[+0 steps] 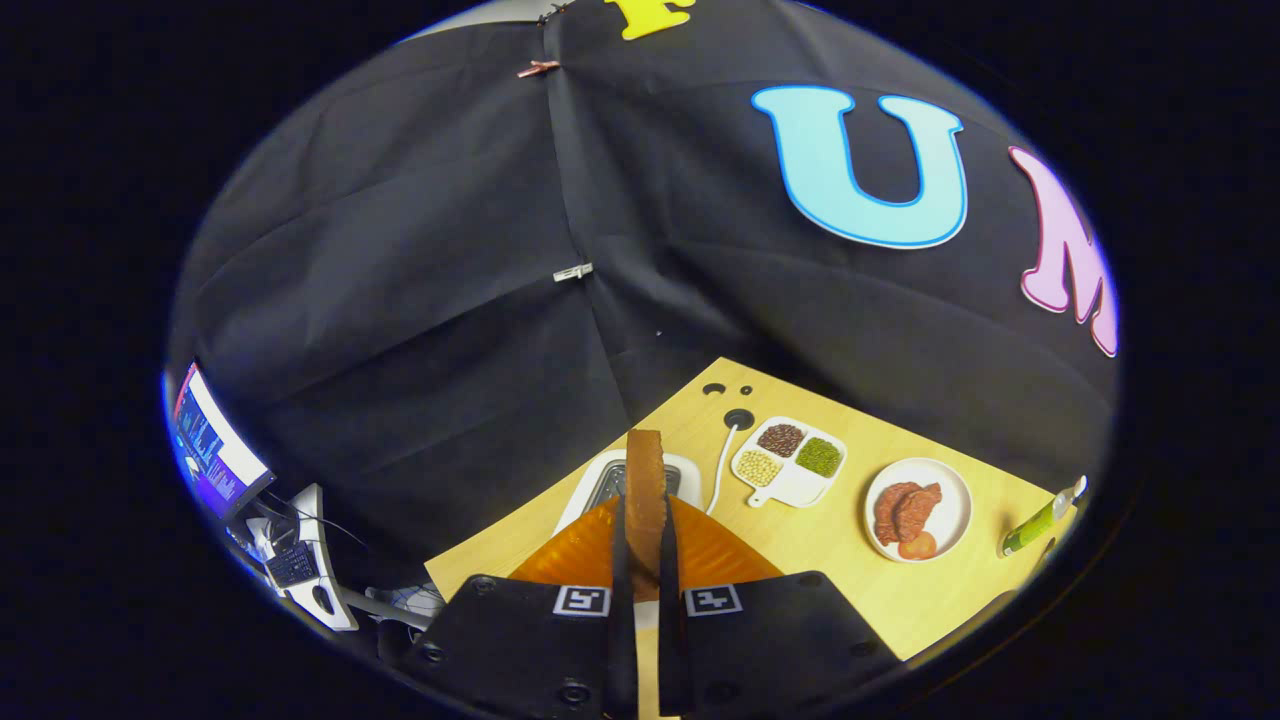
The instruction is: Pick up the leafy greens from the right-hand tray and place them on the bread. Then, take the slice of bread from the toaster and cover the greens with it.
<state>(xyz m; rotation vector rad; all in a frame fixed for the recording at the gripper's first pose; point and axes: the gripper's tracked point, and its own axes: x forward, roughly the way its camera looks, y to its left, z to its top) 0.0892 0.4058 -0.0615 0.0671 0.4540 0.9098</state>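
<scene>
My hand-held gripper [646, 560] pinches a brown slice of toasted bread [646, 480] edge-on, both fingers [621, 560] pressed against its flat sides so it stands upright between them. Just beyond the slice sits the white toaster [600, 485], near the worktop's [840, 590] far edge, with a white cable [722, 465] running from beside it to a round hole in the light wooden worktop. Further along that edge lies a white three-compartment tray [795, 480] holding brown, green and pale yellow grains, and past it a round white plate [950, 500] with reddish-brown meat pieces [908, 510] and a small orange slice. A green bottle-like thing [1040, 520] lies near the worktop's far right corner. I cannot see the leafy greens.
</scene>
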